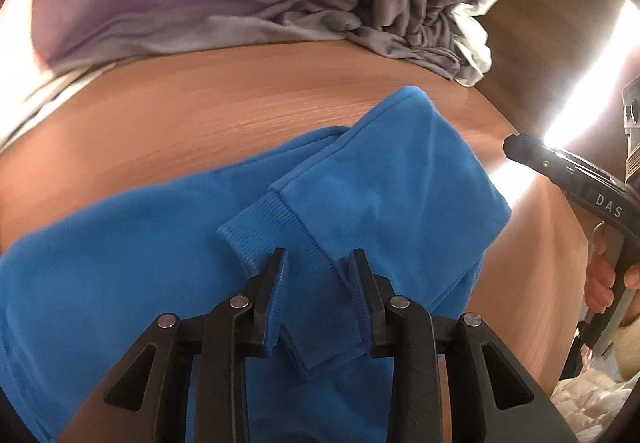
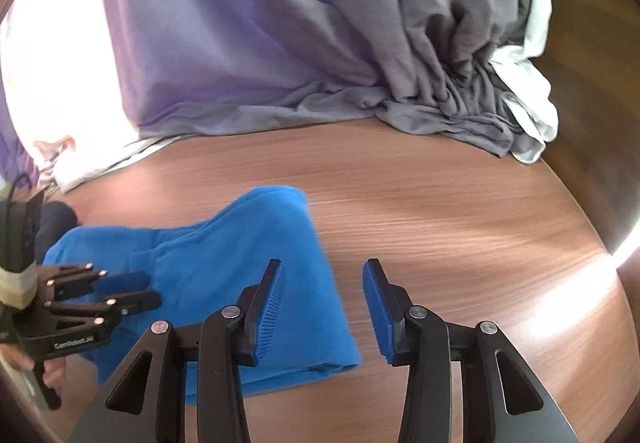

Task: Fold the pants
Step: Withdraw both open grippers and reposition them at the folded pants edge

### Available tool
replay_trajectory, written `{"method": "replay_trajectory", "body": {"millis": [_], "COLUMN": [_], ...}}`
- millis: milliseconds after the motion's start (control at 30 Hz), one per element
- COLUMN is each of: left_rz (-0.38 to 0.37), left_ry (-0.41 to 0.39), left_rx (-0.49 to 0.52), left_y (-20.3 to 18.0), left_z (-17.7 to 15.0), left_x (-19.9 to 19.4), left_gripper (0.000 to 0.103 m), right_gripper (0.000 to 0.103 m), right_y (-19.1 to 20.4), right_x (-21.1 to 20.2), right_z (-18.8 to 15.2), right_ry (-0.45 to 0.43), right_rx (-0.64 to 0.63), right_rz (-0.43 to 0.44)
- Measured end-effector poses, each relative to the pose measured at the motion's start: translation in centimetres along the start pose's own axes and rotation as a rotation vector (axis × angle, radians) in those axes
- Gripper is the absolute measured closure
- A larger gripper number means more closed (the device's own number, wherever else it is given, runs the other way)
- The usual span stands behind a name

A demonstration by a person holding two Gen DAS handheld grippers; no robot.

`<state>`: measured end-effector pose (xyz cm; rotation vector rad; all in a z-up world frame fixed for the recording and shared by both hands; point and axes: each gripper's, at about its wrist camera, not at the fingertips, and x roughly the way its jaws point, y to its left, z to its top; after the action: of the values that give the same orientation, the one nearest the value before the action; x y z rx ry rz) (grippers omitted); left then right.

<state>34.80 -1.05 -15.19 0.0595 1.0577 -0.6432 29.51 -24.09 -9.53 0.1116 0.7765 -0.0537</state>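
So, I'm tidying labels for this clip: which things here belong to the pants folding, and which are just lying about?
Part of the job:
blue pants
left gripper
right gripper
wooden table

Just lying about:
grey-purple cloth
white cloth

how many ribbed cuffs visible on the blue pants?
1. One ribbed blue knit cuff lies atop the folded blue fleece pants, between the left gripper's fingers. The other cuff may be hidden underneath.
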Motion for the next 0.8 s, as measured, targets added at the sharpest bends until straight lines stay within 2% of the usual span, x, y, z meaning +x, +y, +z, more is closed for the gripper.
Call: {"method": "replay_trajectory", "body": {"millis": [133, 300, 467, 600, 800], "left_rz": [0.033, 0.074, 0.088, 0.085, 0.092], "left_ry": [0.013, 0.010, 0.006, 0.004, -0.006], "left_rx": [-0.051, -0.075, -0.093, -0.110, -0.108], "left_y": [-0.1, -0.3, -0.3, -0.2, -0.3], "left_z": [-0.1, -0.5, -0.6, -0.6, -0.6], "left_x": [-0.2, -0.3, -0.3, -0.3, -0.3], "left_gripper": [0.071, 0.071, 0.071, 0.071, 0.071], "right_gripper": [0.059, 0.058, 0.058, 0.059, 0.058], "right_y": [-1.0, -1.7, -0.7, 0.0, -0.6], "right_x": [0.2, 2.6, 4.6, 6.7, 8.9], "right_z": [0.4, 1.6, 3.1, 3.6, 3.4], "right_ry": [-0.005, 0.012, 0.032, 0.078, 0.138], "right_rx": [0.020, 0.069, 0.051, 0.009, -0.003], "right_rz": [0.021, 0.109, 0.182, 0.198, 0.142]}}
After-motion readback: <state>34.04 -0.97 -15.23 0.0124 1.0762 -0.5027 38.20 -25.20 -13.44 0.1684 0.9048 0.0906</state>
